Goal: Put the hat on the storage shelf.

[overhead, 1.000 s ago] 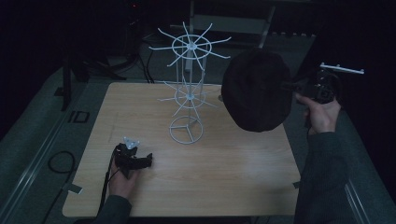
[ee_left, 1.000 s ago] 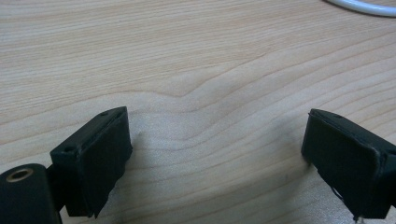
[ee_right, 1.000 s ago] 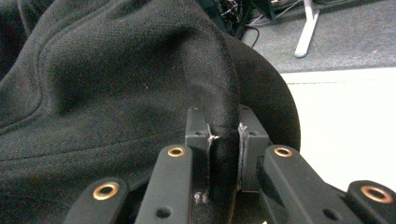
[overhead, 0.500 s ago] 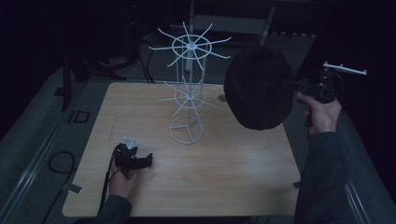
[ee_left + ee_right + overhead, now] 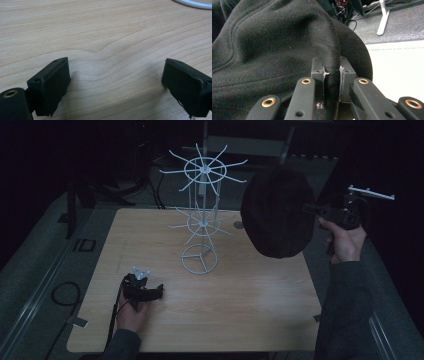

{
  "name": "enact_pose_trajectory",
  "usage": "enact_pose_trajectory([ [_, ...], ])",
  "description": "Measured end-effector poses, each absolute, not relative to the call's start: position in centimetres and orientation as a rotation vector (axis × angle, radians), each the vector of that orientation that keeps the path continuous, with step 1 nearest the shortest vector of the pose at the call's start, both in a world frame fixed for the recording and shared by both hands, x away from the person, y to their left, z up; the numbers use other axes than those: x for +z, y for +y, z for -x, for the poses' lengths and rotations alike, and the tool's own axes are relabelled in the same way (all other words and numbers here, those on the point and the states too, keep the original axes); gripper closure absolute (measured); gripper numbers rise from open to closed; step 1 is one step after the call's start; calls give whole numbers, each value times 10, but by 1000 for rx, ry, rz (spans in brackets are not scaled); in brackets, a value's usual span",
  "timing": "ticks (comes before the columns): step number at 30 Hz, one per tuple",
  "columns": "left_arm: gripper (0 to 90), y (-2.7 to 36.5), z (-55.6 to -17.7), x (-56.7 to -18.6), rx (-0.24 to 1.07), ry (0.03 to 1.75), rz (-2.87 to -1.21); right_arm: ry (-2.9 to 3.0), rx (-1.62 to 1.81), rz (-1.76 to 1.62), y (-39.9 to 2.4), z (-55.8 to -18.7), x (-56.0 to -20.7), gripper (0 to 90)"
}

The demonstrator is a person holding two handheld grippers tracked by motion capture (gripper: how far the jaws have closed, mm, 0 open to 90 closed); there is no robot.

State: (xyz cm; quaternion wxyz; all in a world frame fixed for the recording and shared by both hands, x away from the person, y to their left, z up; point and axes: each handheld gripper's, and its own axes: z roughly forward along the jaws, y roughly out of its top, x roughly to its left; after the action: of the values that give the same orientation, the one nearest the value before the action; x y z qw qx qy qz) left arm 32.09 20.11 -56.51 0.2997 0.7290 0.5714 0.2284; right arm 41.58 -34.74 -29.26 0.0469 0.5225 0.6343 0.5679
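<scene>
right gripper view: hand-held gripper (image 5: 331,75) pinches black hat (image 5: 274,45) rim.

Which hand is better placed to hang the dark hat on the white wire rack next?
Right. The right tongs are shut on the hat, held up beside the rack. The left tongs rest open and empty on the table.

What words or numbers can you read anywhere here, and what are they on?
None can be read.
The black hat pinched in the right claw: plain cloth, no label showing.
The white wire rack: no tag or sign.
The wooden table: bare wood grain, no print.
A dark mark on the floor left of the table: too dim and small to read.
</scene>
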Motion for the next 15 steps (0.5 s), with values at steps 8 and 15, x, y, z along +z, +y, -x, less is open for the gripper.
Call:
enact_pose_trajectory([
  [8, 88, 201, -321, -565, 608, 1517, -1934, 1934, 1759, -1587, -347, -416, -292, 788],
  [15, 88, 201, -321, -565, 607, 1518, -1933, 1931, 1772, -1574, -345, -415, -288, 788],
])
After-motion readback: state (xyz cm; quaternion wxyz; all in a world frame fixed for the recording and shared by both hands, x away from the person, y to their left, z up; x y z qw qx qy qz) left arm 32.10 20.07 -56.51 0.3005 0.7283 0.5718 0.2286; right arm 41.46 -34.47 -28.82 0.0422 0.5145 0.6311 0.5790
